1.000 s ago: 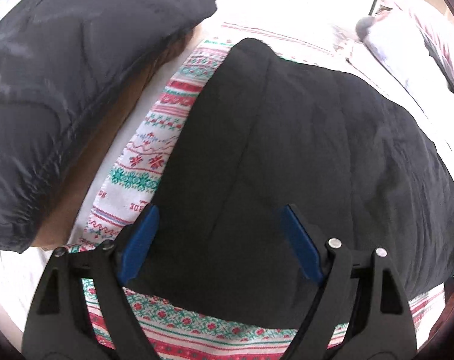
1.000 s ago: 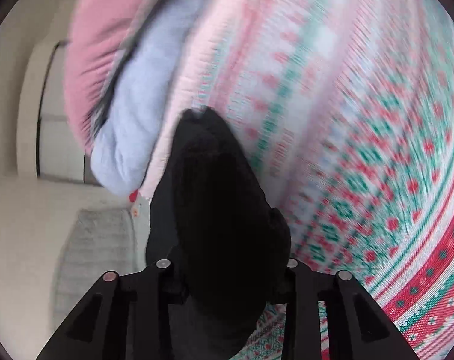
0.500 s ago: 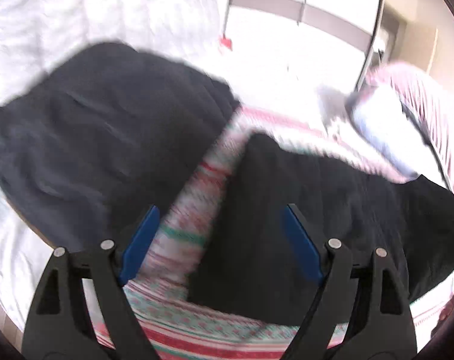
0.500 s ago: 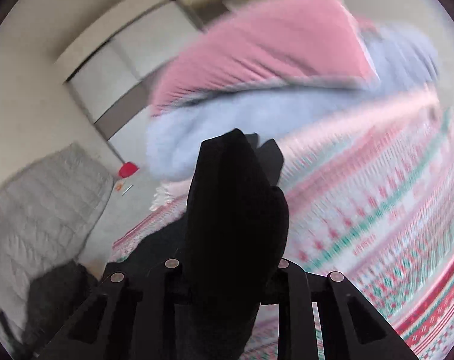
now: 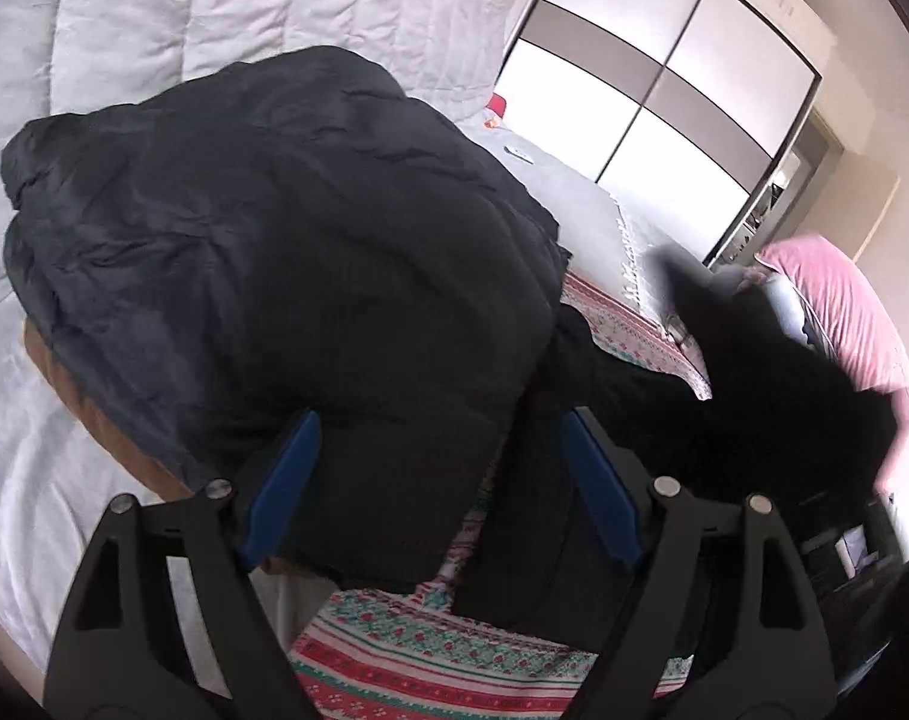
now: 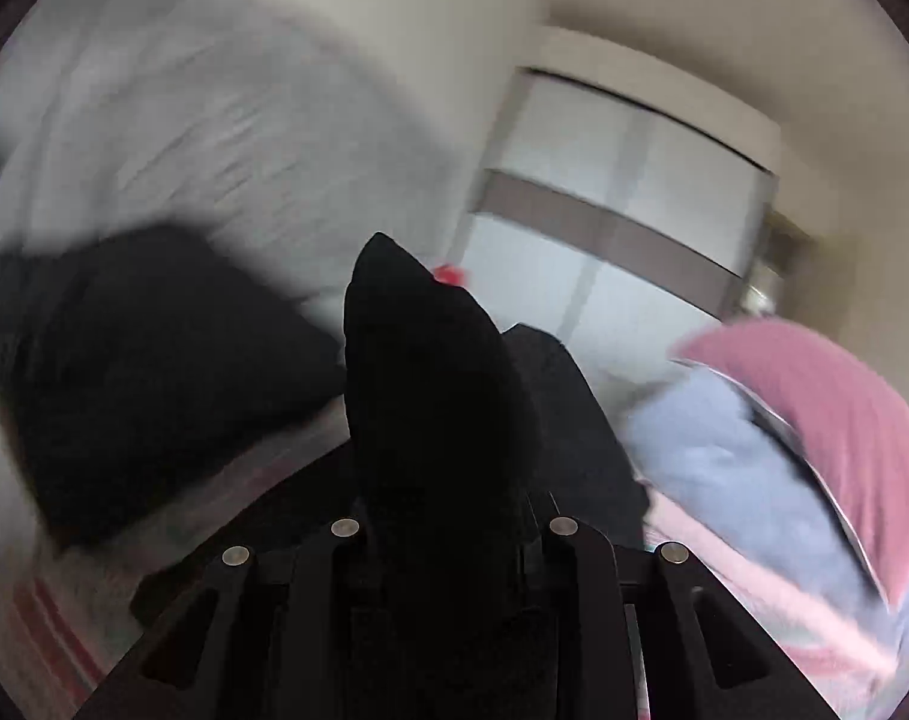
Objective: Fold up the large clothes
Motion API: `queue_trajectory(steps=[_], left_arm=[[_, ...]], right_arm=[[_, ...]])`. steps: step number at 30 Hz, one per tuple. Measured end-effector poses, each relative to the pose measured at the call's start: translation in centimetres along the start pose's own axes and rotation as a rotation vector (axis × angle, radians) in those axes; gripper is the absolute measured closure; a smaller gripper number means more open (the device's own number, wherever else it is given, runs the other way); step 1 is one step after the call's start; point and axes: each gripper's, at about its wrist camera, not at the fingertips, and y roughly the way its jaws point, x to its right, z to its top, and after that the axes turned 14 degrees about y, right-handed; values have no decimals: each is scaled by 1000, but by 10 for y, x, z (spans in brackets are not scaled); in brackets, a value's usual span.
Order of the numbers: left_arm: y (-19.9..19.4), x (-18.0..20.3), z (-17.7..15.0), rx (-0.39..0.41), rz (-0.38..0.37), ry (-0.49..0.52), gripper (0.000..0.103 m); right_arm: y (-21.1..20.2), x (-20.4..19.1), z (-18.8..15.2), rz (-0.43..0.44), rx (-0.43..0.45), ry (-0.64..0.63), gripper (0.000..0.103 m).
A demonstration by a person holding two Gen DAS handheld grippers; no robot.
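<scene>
A large black quilted garment (image 5: 544,510) lies on the red, green and white patterned blanket (image 5: 430,654). My left gripper (image 5: 439,480) is open and empty, blue pads spread, held above the garment's near edge. My right gripper (image 6: 448,510) is shut on a bunched corner of the black garment (image 6: 418,372), which stands up between its jaws; in the left wrist view that lifted corner (image 5: 772,384) rises at the right. A second dark puffy jacket (image 5: 274,264) lies heaped at the left, also blurred in the right wrist view (image 6: 142,372).
A white quilted duvet (image 5: 214,6) covers the bed behind the dark jacket. A pink and pale blue pile of bedding (image 5: 844,312) lies at the right, also in the right wrist view (image 6: 814,432). Wardrobe doors (image 5: 664,90) stand at the back.
My right gripper has swung up and to the left, lifting the black garment's corner. My left gripper has tilted up and drawn back, staying open; the dark jacket now fills its view.
</scene>
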Motion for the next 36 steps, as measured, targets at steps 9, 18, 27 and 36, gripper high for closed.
queue_trajectory(steps=[9,18,27,36], left_arm=[[-2,-10,-2,-7,-16,11,20],[1,-8,-2,-16,2,25,20],[-2,0,-5,-1,15,40,20],[15,72,-15,-35,-74,203,20]], right_arm=[[56,-100,-107,-20,-166,-352,76],[52,-63,-90,101,-289,-201,50],[-34,77,-48,531,-304,189,33],[1,176,-48,434,-437,438,78]])
